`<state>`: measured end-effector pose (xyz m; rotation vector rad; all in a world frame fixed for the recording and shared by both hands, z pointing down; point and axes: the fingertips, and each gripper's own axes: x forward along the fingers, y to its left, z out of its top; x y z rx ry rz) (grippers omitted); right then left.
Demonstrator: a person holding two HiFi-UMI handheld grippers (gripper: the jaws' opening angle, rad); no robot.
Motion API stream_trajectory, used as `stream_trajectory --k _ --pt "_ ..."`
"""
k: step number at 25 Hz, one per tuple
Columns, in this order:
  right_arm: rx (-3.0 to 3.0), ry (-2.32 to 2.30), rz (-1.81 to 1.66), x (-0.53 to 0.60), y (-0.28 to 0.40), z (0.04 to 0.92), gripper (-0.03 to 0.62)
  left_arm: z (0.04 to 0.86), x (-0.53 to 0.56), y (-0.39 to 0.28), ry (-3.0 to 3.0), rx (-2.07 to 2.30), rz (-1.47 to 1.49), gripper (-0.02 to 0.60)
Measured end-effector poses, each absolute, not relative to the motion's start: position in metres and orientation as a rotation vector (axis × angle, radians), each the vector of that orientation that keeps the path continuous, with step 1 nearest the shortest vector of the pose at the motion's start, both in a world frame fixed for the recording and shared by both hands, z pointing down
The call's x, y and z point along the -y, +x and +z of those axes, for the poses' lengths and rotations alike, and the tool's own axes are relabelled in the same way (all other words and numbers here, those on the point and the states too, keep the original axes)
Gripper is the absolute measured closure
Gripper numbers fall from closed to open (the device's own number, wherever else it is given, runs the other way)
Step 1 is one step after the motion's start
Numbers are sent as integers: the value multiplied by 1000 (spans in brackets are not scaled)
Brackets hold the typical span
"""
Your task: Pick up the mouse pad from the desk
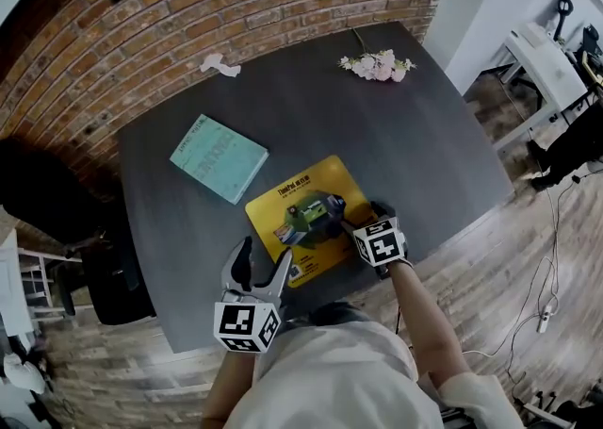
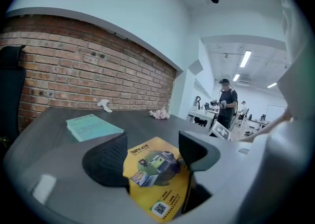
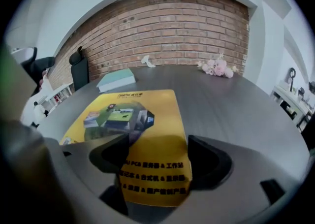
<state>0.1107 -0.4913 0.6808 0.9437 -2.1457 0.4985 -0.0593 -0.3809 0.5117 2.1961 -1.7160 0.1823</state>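
Yellow mouse pad (image 1: 301, 193) lies on the dark surface (image 1: 415, 144) toward its 6 o'clock edge, with a teal book (image 1: 219, 158) just beside the pad's 10 o'clock corner and pink flowers (image 1: 377, 65) well apart at 1 o'clock. My right tongs (image 3: 157, 156) stand open at the pad's 3 o'clock side, and the printed end of the pad lies between the spread jaws, though I cannot tell whether they touch it. My left tongs (image 1: 266, 253) hover open near the pad's 7 o'clock corner, jaws wide apart and holding nothing
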Motion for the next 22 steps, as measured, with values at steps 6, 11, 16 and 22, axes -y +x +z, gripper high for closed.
stream_trajectory --k 6,11,16,22 --pt "2111 899 518 492 110 685 218 510 385 -63 2190 1723 156 270" --pt "2122 892 511 491 111 684 214 508 388 -65 2188 1728 148 270" --pt "2125 893 500 491 110 682 226 506 391 -67 2194 1722 137 270" --pt "2118 907 506 493 116 680 281 506 390 -66 2195 1708 139 270"
